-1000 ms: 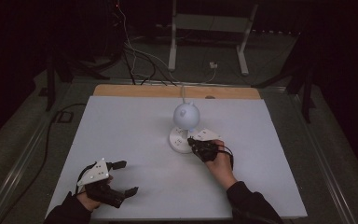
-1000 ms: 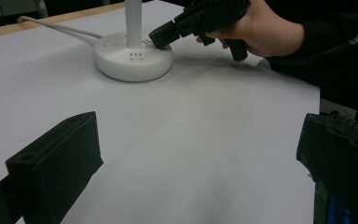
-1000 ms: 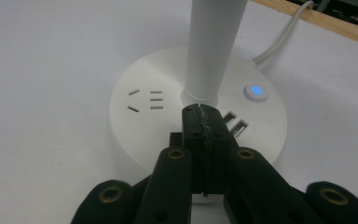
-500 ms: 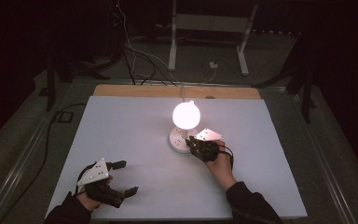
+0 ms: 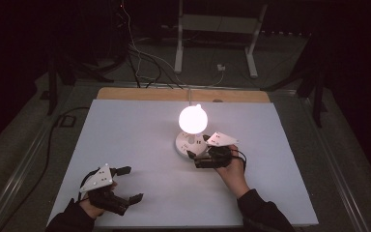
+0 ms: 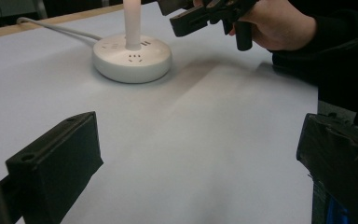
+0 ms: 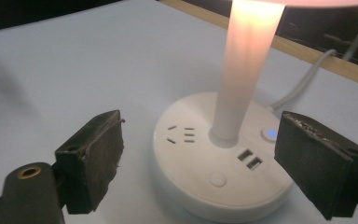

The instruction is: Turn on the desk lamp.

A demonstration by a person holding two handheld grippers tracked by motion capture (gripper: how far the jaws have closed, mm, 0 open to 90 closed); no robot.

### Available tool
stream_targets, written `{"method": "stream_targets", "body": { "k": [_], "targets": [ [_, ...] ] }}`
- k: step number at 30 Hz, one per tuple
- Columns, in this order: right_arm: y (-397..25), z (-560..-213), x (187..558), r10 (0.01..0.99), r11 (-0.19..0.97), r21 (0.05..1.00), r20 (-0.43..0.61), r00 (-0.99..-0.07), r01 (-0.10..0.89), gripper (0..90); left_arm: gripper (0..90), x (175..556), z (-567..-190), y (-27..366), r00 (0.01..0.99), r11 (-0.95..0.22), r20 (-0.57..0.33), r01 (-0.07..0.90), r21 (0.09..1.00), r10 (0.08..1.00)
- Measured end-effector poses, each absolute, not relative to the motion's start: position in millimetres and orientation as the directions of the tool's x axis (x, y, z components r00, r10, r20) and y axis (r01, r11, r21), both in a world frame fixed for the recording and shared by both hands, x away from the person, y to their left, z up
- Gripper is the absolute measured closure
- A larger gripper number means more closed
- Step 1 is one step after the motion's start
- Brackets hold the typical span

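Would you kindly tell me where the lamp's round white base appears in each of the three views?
High view: lamp base, centre of the table, under the lit globe, beside the right gripper.
Left gripper view: upper left, far off.
Right gripper view: centre, between the open jaws.
Shared landmark: the white stem.

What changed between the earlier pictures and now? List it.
The lamp went from dark a second ago to lit, and its globe glows brightly now. The right gripper stays at the lamp base, fingers open, holding nothing; it may have shifted slightly. The left gripper stays open near the table's front left corner. Nothing was grasped or released.
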State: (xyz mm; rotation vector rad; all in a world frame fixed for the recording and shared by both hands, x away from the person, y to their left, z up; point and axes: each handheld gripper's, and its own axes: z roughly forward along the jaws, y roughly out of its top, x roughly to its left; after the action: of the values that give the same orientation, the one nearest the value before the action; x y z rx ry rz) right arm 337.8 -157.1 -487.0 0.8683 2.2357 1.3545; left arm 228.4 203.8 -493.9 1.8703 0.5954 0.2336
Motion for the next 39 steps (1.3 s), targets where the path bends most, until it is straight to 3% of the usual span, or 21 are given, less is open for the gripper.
{"method": "stream_targets", "body": {
  "k": [2, 11, 27, 39],
  "targets": [
    [-158, -487, 337, 0.663, 0.34, 0.886, 0.01, -0.749, 0.314, 8.9, 0.3, 228, -494, 204, 0.854, -0.27, -0.12, 0.289, 0.919, 0.507],
    [-169, -475, 328, 0.618, 0.33, 0.891, 0.045, -0.785, 0.311, 0.0, 0.3, 229, -494, 205, 0.854, -0.265, -0.121, 0.288, 0.92, 0.506],
    [-194, -464, 315, 0.647, 0.338, 0.899, -0.007, -0.762, 0.279, 0.0, 0.3, 229, -493, 205, 0.853, -0.26, -0.127, 0.291, 0.921, 0.506],
    [-224, -463, 296, 0.678, 0.342, 0.888, -0.006, -0.735, 0.308, 0.0, 0.3, 229, -493, 205, 0.853, -0.26, -0.128, 0.291, 0.921, 0.506]
  ]
}}
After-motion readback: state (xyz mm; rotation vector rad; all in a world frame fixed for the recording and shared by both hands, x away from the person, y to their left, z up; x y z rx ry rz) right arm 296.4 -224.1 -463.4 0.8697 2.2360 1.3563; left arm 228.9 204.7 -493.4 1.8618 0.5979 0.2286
